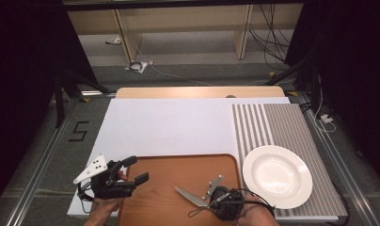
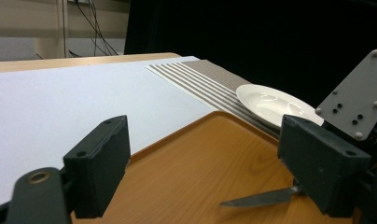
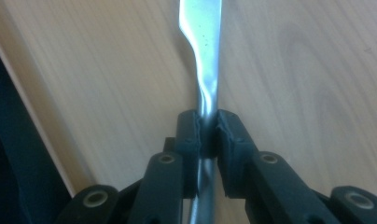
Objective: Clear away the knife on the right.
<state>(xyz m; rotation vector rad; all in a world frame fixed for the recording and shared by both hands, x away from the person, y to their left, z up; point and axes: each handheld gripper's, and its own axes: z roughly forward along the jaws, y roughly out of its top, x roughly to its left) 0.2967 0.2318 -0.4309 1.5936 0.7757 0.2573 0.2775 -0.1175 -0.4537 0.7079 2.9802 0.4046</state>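
Note:
A silver table knife (image 1: 189,196) is held low over the wooden tray (image 1: 178,169), blade pointing left. My right gripper (image 1: 209,202) is shut on its handle. In the right gripper view the jaws pinch the knife (image 3: 203,42) just behind the blade, at the right gripper (image 3: 207,135), above the tray's wood (image 3: 294,70). My left gripper (image 1: 136,169) stands open over the tray's left edge with nothing between its jaws. In the left gripper view its own gripper (image 2: 207,172) frames the tray (image 2: 214,154) and the knife tip (image 2: 259,198).
A white plate (image 1: 277,175) rests on the striped mat (image 1: 273,122) to the right of the tray; the plate (image 2: 275,105) shows beyond the tray. A white sheet (image 1: 169,125) covers the table behind the tray. The table's front edge is close to both hands.

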